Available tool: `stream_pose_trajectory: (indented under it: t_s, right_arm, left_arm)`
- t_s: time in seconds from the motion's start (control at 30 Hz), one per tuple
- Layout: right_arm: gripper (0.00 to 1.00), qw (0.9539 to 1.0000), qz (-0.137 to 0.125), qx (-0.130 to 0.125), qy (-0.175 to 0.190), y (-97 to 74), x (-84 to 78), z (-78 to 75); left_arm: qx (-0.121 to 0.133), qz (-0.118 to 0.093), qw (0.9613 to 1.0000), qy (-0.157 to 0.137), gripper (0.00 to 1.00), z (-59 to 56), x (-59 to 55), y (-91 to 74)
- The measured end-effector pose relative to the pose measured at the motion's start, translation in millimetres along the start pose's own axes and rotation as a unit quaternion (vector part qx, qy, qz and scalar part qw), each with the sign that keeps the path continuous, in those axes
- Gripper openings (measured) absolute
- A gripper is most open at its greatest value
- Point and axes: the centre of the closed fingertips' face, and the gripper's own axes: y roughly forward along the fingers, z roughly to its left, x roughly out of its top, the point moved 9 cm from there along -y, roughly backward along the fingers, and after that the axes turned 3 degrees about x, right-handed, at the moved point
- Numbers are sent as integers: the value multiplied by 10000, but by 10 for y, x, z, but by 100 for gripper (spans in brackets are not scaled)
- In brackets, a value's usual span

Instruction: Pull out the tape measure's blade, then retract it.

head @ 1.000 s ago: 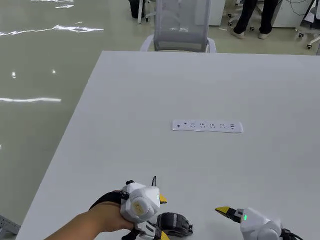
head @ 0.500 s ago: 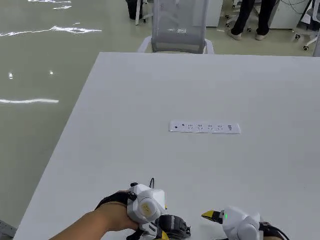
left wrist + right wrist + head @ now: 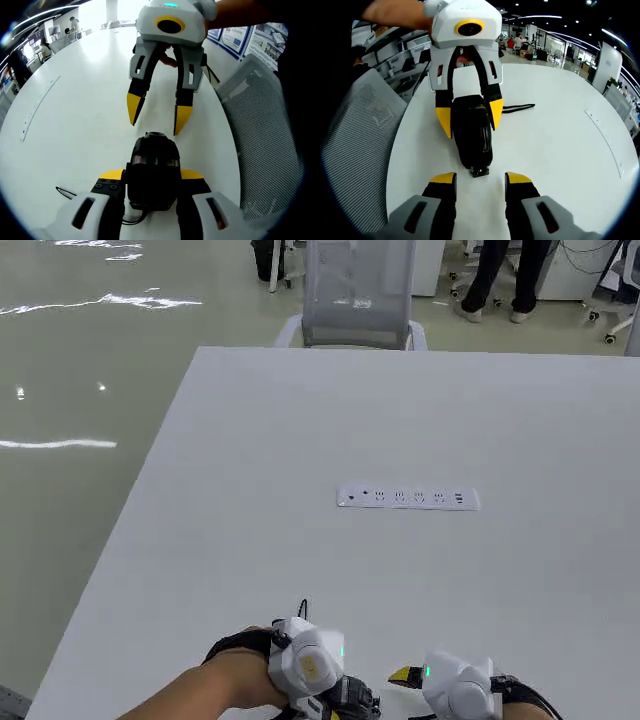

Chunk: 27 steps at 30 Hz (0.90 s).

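Observation:
A black tape measure (image 3: 152, 172) rests on the white table (image 3: 300, 440), and my left gripper (image 3: 152, 174) is shut on its case. In the right gripper view the tape measure (image 3: 472, 131) stands on edge, its small blade tab pointing at me. My right gripper (image 3: 480, 180) is open, its yellow fingertips (image 3: 442, 179) on either side of that tab, just short of it. From the left gripper view, the right gripper (image 3: 156, 112) faces the case with jaws apart. In the head view the left gripper (image 3: 310, 668), tape measure (image 3: 355, 698) and right gripper (image 3: 450, 685) sit at the near table edge.
A white power strip (image 3: 408, 498) lies at mid-table. A grey mesh chair (image 3: 358, 290) stands at the far edge, with a person's legs (image 3: 505, 275) beyond it. A thin black cord (image 3: 517, 107) trails from the left gripper.
My right gripper has moved left, closing most of the gap to the tape measure. The left gripper keeps its hold on the case and has drifted slightly right.

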Motion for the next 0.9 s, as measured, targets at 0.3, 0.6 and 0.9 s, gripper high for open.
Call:
stream_pose_trajectory:
  t_s: [0.3,0.6,0.9]
  right_arm:
    - [31,9991,273,154,-268,98,15,8]
    - [28,9978,428,240,-441,107,43,-16]
    - [24,9959,576,389,-581,178,76,-17]
  left_arm:
    - [-48,113,9999,95,34,4,9,-12]
    - [-61,141,9998,98,34,-6,9,-15]
    - [-22,154,9998,110,33,-23,12,-9]
